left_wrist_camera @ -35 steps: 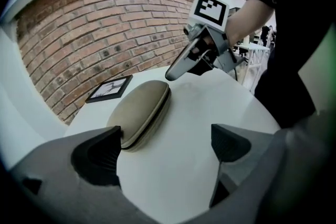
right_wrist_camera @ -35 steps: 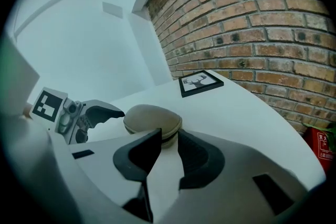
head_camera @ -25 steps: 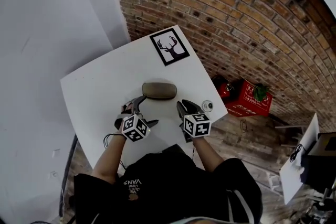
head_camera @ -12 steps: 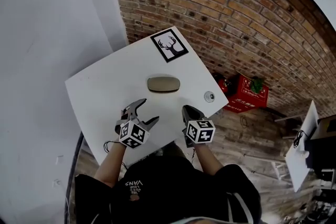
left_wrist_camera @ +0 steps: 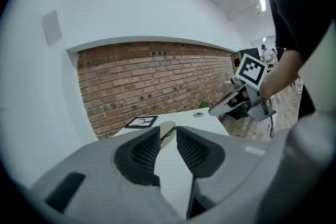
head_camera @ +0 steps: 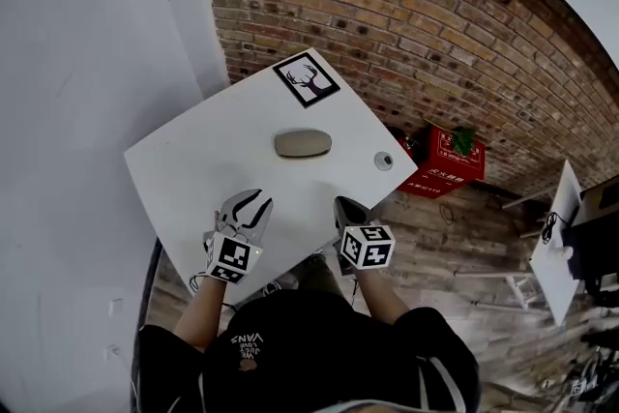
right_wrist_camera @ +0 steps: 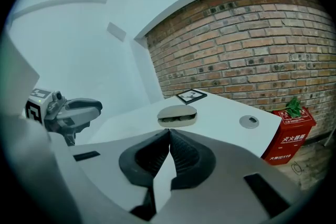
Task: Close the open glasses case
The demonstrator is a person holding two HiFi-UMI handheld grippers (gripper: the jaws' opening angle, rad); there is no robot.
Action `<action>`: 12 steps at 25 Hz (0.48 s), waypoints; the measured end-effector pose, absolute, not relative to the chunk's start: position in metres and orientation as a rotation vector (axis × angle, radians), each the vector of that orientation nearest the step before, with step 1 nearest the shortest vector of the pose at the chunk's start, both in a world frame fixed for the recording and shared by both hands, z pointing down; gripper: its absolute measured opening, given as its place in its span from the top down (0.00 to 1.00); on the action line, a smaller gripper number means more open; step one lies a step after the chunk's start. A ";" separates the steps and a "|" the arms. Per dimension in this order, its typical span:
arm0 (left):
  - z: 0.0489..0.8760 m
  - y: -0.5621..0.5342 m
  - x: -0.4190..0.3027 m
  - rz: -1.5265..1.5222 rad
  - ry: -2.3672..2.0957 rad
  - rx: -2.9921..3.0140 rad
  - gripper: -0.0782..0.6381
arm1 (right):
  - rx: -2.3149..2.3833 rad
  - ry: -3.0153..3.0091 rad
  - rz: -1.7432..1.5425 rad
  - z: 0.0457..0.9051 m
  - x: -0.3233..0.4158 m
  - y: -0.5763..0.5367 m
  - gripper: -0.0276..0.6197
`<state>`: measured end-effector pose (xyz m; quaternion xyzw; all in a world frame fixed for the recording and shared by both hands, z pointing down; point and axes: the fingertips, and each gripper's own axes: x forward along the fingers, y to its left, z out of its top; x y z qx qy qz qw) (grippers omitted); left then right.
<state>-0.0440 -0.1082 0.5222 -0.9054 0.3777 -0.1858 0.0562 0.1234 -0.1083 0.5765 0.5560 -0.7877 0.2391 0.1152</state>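
The beige glasses case (head_camera: 303, 143) lies on the middle of the white table (head_camera: 193, 160) with its lid down. In the right gripper view a dark slit runs along the front of the case (right_wrist_camera: 177, 115). Both grippers hang near the table's front edge, well short of the case and touching nothing. My left gripper (head_camera: 253, 205) has just been closing its jaws. A narrow gap remains between its pads (left_wrist_camera: 146, 152), with nothing in it. My right gripper (head_camera: 340, 206) is shut, its tips together and empty (right_wrist_camera: 169, 134).
A framed deer picture (head_camera: 308, 79) lies at the table's far corner. A round grey disc (head_camera: 384, 161) sits near the right edge. A red crate (head_camera: 443, 160) stands on the floor by the brick wall. A white wall runs along the left.
Both grippers have drawn back from the case towards the table's front edge and risen. The left jaws have narrowed from wide open, and the right jaws have closed. The case has not moved.
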 end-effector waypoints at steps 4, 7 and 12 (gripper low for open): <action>0.522 -0.089 -0.057 -0.554 1.150 -2.720 0.84 | 1.661 -2.322 0.689 0.572 0.114 -0.088 0.95; 0.528 -0.075 -0.069 -0.554 1.182 -2.737 0.88 | 1.677 -2.322 0.683 0.571 0.106 -0.073 0.95; 0.547 -0.060 -0.090 -0.605 1.247 -2.771 0.88 | 1.672 -2.319 0.680 0.576 0.095 -0.052 0.96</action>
